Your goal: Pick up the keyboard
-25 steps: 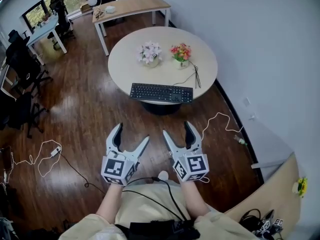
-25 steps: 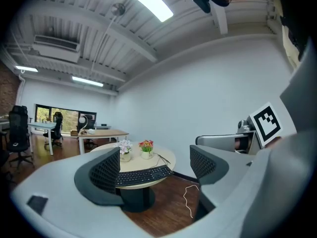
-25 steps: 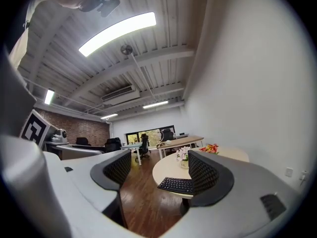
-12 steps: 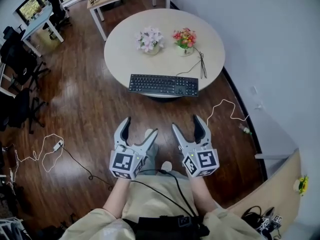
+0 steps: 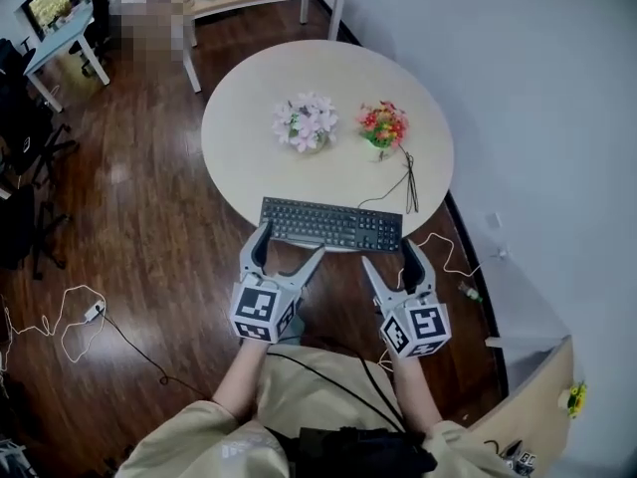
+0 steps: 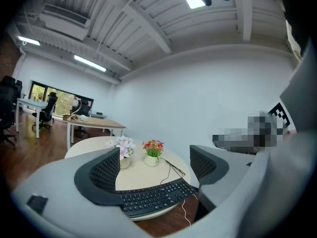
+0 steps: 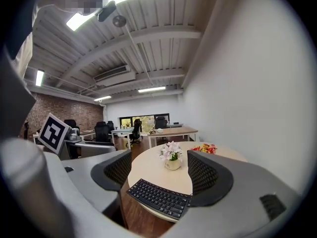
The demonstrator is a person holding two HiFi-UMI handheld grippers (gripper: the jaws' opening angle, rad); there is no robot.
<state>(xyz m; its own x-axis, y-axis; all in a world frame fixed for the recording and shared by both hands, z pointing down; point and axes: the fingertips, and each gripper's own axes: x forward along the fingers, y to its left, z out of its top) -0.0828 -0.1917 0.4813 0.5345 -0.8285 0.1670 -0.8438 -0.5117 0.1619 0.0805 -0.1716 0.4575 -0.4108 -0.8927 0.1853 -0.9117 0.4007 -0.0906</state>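
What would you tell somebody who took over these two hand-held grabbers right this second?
Left gripper: jaws wide apart, empty, at the keyboard's left end.
Right gripper: jaws wide apart, empty, near its right end.
Keyboard: flat at the near edge of the round table; its cable runs back towards the red flowers, beside the pink flowers.
Done: both grippers are at the table's edge; nothing gripped.
Left: close on the keyboard, probably one gripper per end, and lift it level, minding the cable.
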